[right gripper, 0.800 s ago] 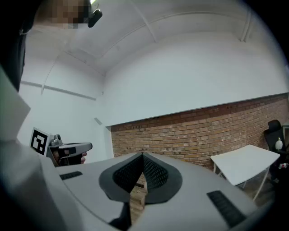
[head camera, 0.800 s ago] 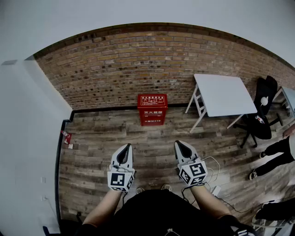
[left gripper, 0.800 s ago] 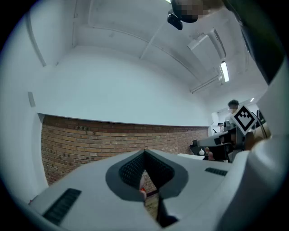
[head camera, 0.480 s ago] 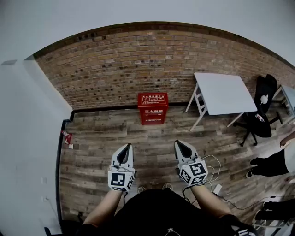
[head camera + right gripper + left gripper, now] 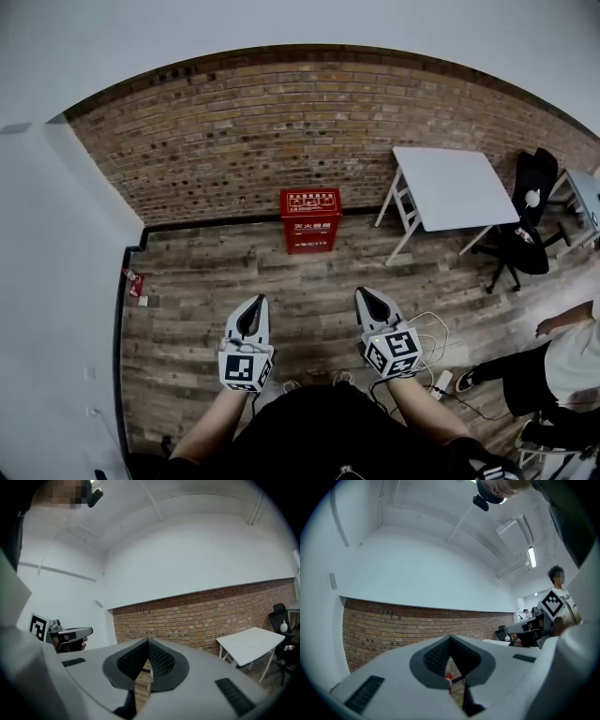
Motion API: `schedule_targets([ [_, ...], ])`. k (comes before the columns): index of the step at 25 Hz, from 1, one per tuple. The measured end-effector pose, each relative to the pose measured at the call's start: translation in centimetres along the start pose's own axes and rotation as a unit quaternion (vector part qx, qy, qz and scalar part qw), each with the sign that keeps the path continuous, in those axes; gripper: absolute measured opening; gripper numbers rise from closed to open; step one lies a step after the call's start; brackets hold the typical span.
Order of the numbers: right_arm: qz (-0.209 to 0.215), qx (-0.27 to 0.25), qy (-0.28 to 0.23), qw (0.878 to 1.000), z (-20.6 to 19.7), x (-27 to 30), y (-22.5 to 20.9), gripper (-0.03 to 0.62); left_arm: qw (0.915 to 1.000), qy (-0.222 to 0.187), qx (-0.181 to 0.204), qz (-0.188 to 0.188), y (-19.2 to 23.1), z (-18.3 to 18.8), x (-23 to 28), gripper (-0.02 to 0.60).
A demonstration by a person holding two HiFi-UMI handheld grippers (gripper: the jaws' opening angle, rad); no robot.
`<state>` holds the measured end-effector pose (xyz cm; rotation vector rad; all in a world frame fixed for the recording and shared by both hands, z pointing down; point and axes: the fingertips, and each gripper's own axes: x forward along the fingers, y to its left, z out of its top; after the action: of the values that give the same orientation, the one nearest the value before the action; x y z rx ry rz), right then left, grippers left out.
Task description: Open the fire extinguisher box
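- The fire extinguisher box (image 5: 310,221) is a red, squarish cabinet with white print on its top lid and on its front face.
- Its lid lies down and closed, and the front is shut too.
- It stands upright on the plank floor (image 5: 309,281), with its back against the foot of the brick wall (image 5: 309,131), roughly midway along the wall's visible stretch and facing squarely out from it.

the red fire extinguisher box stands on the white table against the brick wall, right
No: the head view shows the red fire extinguisher box on the wooden floor against the brick wall, apart from the white table.
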<state>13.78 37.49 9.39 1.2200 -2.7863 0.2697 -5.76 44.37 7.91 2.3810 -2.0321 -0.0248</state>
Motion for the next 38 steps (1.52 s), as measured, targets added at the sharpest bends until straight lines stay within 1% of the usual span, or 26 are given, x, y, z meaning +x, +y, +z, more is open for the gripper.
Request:
schedule_targets([
  [6, -0.036, 0.017, 0.002, 0.999, -0.5, 0.8, 0.4, 0.018, 1.0000, 0.000, -0.008, 0.005, 3.2, -0.6, -1.9, 0.043],
  [11, -0.067, 0.012, -0.017, 0.998, 0.9, 0.9, 0.2, 0.018, 0.9998, 0.004, -0.017, 0.002, 5.5, -1.0, -2.1, 0.043],
  [14, -0.089, 0.015, -0.020, 0.996, 1.0, 0.3, -0.6, 0.018, 0.9997, 0.008, -0.022, -0.005, 5.8, -1.5, -1.8, 0.043],
  [18, -0.103, 0.024, 0.000, 0.994, -0.6, 0.2, -1.9, 0.018, 0.9994, 0.014, -0.029, -0.014, 5.5, -2.1, -0.3, 0.043],
  [23, -0.100, 0.030, -0.006, 0.994, -0.7, 2.9, -4.3, 0.018, 0.9994, 0.018, -0.024, -0.015, 5.6, -2.5, 3.6, 0.043],
  [27, -0.090, 0.036, -0.014, 0.995, 0.0, 6.0, -7.7, 0.018, 0.9996, 0.022, -0.017, -0.008, 5.4, -2.6, 7.5, 0.043],
  [30, -0.085, 0.042, -0.020, 0.995, 1.2, 8.6, -11.0, 0.018, 0.9997, 0.024, -0.003, 0.002, 5.5, -2.2, 11.4, 0.043],
  [34, -0.066, 0.041, -0.020, 0.997, 2.6, 12.5, -16.2, 0.018, 0.9994, 0.027, -0.009, 0.020, 5.4, -1.4, 17.5, 0.043],
  [38, -0.048, 0.036, -0.018, 0.998, 4.6, 16.1, -21.2, 0.018, 0.9992, 0.026, -0.001, 0.031, 4.4, -0.5, 22.9, 0.043],
])
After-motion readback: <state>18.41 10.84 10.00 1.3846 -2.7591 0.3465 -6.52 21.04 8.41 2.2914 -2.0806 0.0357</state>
